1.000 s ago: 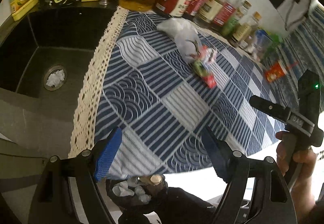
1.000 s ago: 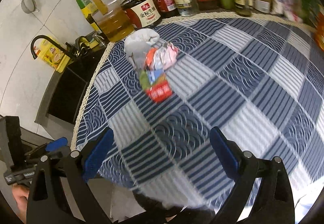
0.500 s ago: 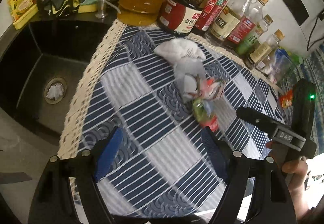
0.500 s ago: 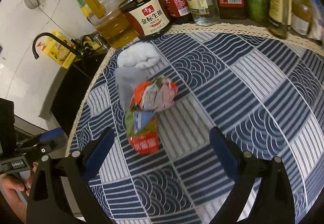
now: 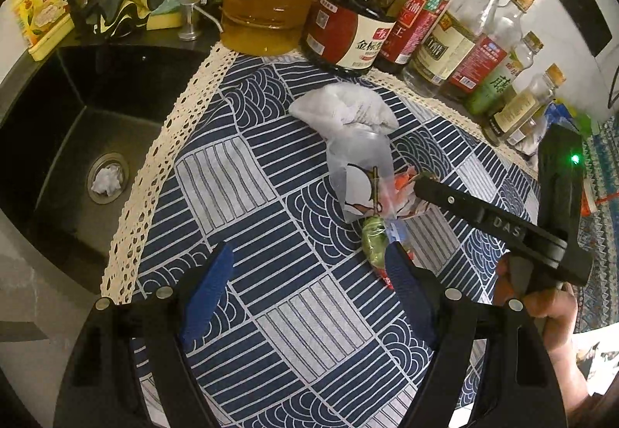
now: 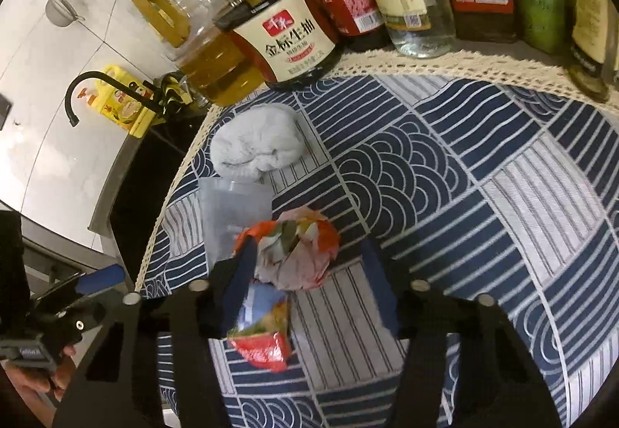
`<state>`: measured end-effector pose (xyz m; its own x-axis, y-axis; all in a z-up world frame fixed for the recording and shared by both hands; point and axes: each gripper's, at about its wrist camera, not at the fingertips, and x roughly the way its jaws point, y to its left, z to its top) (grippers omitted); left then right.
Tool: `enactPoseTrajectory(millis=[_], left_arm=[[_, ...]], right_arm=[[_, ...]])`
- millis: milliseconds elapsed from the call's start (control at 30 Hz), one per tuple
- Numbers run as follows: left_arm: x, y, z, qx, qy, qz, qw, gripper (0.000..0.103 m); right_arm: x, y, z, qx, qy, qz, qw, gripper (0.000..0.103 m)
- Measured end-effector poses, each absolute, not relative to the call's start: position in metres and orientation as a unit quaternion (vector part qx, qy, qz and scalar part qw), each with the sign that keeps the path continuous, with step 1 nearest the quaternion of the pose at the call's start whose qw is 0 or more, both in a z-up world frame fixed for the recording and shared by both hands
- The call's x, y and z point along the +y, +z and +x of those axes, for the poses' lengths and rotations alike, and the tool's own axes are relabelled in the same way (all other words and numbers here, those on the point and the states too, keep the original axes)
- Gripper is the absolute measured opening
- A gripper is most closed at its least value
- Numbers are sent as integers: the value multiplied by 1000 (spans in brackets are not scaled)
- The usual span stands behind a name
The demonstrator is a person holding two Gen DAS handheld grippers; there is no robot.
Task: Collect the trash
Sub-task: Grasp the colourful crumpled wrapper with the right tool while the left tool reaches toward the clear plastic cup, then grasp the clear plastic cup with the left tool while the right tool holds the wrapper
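Note:
A pile of trash lies on the blue patterned tablecloth (image 6: 445, 196): a white crumpled tissue (image 6: 255, 145), a clear plastic bag (image 6: 232, 215), a crumpled colourful wrapper (image 6: 298, 250) and a red and green packet (image 6: 263, 339). My right gripper (image 6: 307, 285) straddles the crumpled wrapper and its jaws are closing. The left pad touches the wrapper, while a strip of cloth still shows beside the right pad. In the left wrist view the same tissue (image 5: 344, 111), bag (image 5: 359, 173) and packet (image 5: 373, 238) lie ahead. My left gripper (image 5: 307, 292) hangs open over bare cloth, holding nothing.
A row of oil and sauce bottles (image 5: 348, 37) lines the back edge of the cloth. A black sink (image 5: 77, 142) with a white wad in its drain (image 5: 106, 178) lies to the left, past the lace border (image 5: 154, 173). A black faucet (image 6: 93, 91) and a yellow box (image 6: 123, 107) stand by it.
The right gripper came forward and down over the trash pile and its jaws narrowed around the crumpled wrapper. The left gripper moved in over the cloth, away from its near edge.

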<state>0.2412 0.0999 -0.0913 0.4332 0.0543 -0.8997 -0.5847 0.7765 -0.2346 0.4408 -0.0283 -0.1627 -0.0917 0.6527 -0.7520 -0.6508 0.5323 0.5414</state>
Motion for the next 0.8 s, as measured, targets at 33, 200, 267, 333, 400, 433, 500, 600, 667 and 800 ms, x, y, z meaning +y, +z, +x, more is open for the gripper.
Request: enactPoseTrajectory(millis=[33,200,267,333,400,433,500,600,667,800], left_arm=[[100,-93,242,496,201,-269,801,78],[100,-96,247,501,208,-268,796,78],[99,-95,251,502,209,-265,797,78],[97,-96,257,504,208,-260,797,78],[97,-96,262,505,209,-257,797,78],[96,-97,266,508,209,-254,796,78],[94,-98,273,512,207,-248,796,78],[92,-103,285,519,204,-238,795,78],[91,-109,295,528,204,-229,792,78],[88,-120,314,543,201,-205,789,79]], right_arm=[[-27,-164,441,560,489,7,668,46],[-22,-164,439,553,506,5,662,36],[-24,-163,439,552,507,8,662,35],[-27,-158,438,544,507,2,669,35],[-32,-152,437,529,505,-10,682,35],[-35,-150,438,525,504,-13,686,35],[-41,-147,439,518,500,-18,693,35],[-53,-142,441,512,491,-26,704,35],[-60,-140,442,506,483,-33,714,35],[-79,-135,445,498,469,-35,728,35]])
